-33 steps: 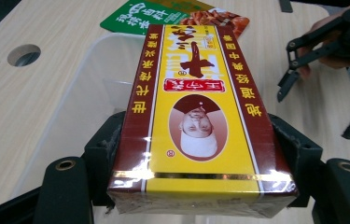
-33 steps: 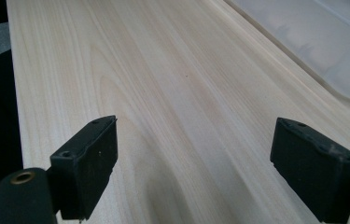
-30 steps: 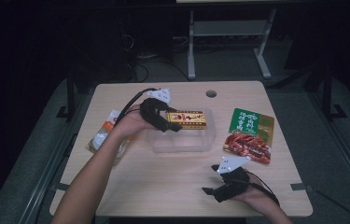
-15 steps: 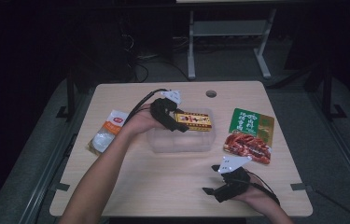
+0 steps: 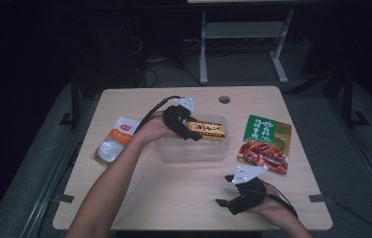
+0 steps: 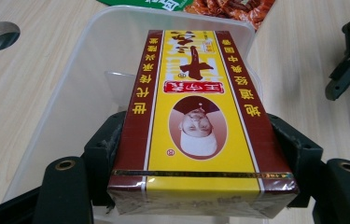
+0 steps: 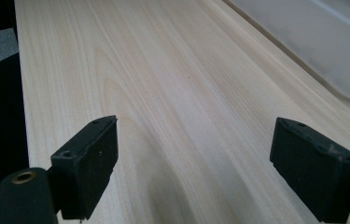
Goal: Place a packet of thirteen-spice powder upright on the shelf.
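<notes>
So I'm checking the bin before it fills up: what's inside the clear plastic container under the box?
Through the clear plastic container, only its own bare floor and the table's wood grain show. The yellow and maroon box, clamped in the left gripper, covers the middle, so anything beneath it stays hidden.

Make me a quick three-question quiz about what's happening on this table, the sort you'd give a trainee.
1. True or false: the left claw is shut on the yellow and brown box.
2. The box hangs over which thing? A) clear plastic tub B) green and red packet C) white and orange pouch
3. Fill in: the right claw is ____, with bare table between its jaws.

Key: 1 true; 2 A; 3 open.
</notes>
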A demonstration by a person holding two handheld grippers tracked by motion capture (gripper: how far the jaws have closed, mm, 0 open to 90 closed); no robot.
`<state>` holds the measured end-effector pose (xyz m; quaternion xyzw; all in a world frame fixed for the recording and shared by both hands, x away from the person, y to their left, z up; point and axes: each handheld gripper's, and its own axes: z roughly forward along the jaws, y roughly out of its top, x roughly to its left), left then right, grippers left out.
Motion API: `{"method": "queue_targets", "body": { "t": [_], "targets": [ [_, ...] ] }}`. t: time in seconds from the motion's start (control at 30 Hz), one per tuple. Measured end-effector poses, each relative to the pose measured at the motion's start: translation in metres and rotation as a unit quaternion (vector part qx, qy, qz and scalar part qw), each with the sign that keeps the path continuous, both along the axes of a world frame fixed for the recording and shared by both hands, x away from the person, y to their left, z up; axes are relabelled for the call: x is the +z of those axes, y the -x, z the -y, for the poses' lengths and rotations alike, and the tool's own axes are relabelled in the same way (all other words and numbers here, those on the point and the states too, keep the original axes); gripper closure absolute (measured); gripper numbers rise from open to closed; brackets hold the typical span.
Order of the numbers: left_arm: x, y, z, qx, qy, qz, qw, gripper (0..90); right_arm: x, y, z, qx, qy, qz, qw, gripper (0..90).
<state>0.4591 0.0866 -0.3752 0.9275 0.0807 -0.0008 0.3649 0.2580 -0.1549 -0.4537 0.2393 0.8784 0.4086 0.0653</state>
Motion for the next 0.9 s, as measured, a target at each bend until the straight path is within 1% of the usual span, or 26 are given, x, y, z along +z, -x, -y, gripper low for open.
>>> {"method": "queue_targets", "body": {
  "t": [0.07, 0.37, 0.67, 0.9],
  "targets": [
    [0.000, 0.000, 0.002, -0.001, -0.006, 0.002, 1.0000, 31.1, 0.000, 0.000, 0.000, 0.000, 0.000, 0.000, 1.0000, 14.9],
    [0.004, -0.002, 0.007, -0.005, -0.006, 0.007, 0.9999, 31.0, 0.000, 0.000, 0.000, 0.001, 0.000, 0.001, 1.0000, 15.0],
    [0.008, -0.004, 0.014, -0.007, 0.000, 0.013, 0.9999, 30.9, 0.001, 0.001, 0.000, 0.001, -0.002, 0.000, 1.0000, 15.0],
    [0.009, -0.006, 0.017, -0.005, 0.009, 0.010, 0.9999, 30.9, 0.001, 0.001, 0.000, 0.002, -0.002, 0.000, 1.0000, 15.0]
  ]
}}
